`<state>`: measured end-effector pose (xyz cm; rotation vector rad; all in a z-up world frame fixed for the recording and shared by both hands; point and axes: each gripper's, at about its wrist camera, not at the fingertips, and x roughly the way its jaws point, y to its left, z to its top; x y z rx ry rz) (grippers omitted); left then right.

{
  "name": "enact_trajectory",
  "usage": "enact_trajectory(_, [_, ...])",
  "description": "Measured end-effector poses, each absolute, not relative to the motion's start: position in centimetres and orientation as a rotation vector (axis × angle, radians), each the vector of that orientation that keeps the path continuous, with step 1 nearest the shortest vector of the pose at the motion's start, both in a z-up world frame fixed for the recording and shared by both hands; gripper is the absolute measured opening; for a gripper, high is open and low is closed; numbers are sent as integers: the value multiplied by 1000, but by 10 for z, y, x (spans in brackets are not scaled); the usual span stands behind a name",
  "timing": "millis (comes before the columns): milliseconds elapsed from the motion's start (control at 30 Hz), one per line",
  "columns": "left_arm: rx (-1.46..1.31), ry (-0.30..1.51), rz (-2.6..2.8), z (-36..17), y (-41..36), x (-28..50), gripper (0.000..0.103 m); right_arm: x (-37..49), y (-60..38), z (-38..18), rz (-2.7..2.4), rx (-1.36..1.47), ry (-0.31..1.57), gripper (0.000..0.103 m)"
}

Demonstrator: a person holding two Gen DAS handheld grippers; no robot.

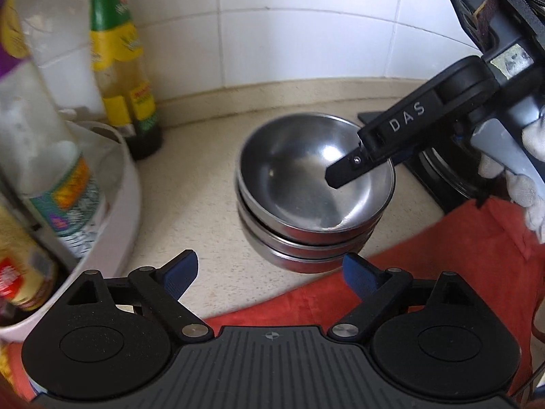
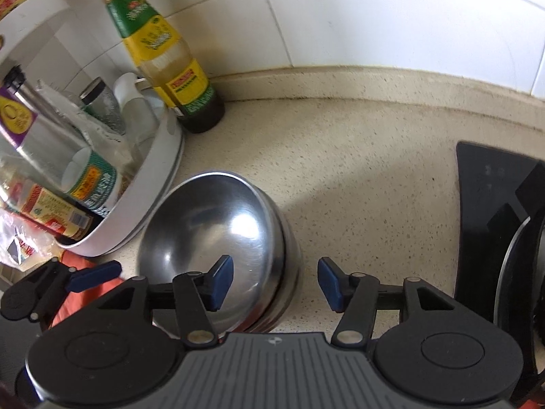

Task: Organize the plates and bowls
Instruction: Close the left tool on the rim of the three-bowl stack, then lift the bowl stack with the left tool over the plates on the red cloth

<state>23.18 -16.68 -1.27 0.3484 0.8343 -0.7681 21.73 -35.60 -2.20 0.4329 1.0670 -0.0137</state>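
Stack of steel bowls [image 1: 315, 191], three nested one inside another, upright on speckled beige countertop [image 1: 204, 184]. Round, shallow, brushed silver metal with rolled rims; bright glints and soft reflections across the inner curve of the top bowl [image 1: 313, 173]. Top bowl empty, seated slightly askew, so rims of the two lower bowls show as stepped bands along the near side. Same stack [image 2: 221, 255] in right wrist view low and left of centre, just beside a white round rack [image 2: 150, 184] of bottles; touching or apart there cannot be told. Near edge close to red cloth [image 1: 425, 272].
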Motion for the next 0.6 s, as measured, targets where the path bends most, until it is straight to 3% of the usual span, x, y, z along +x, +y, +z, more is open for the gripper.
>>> enact_trajectory(600, [410, 863, -1019, -61, -212, 272, 103, 248, -384, -61, 111, 660, 1088, 63])
